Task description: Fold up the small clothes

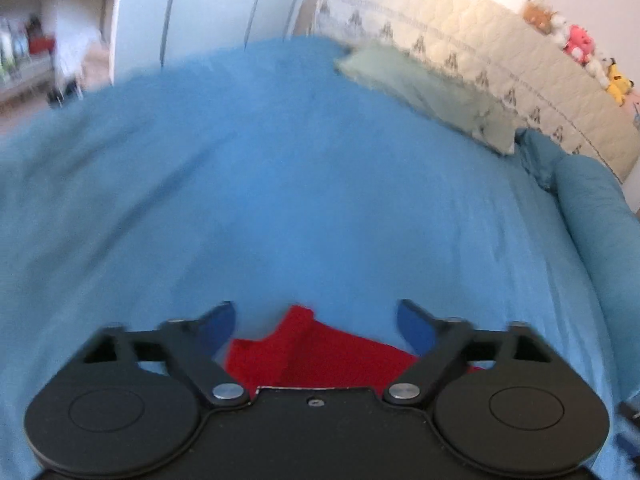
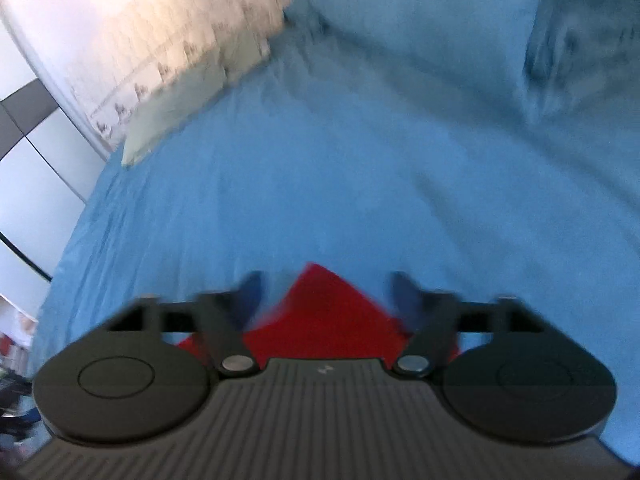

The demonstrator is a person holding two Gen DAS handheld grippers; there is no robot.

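A small red garment point(image 1: 316, 354) lies on the blue bed sheet point(image 1: 280, 184), close under my left gripper point(image 1: 316, 320), whose blue-tipped fingers point(image 1: 220, 326) stand wide apart with a corner of the cloth between them. In the right wrist view the same red garment point(image 2: 324, 312) shows as a pointed corner between the spread fingers of my right gripper point(image 2: 326, 292), which is open too. Both views are blurred. Most of the garment is hidden under the gripper bodies.
A pale green pillow point(image 1: 428, 92) lies at the head of the bed against a quilted cream headboard point(image 1: 500, 48) topped with plush toys point(image 1: 580, 44). A blue bolster point(image 1: 592, 216) runs along the right. White wardrobe doors point(image 1: 208, 4) stand beyond the bed.
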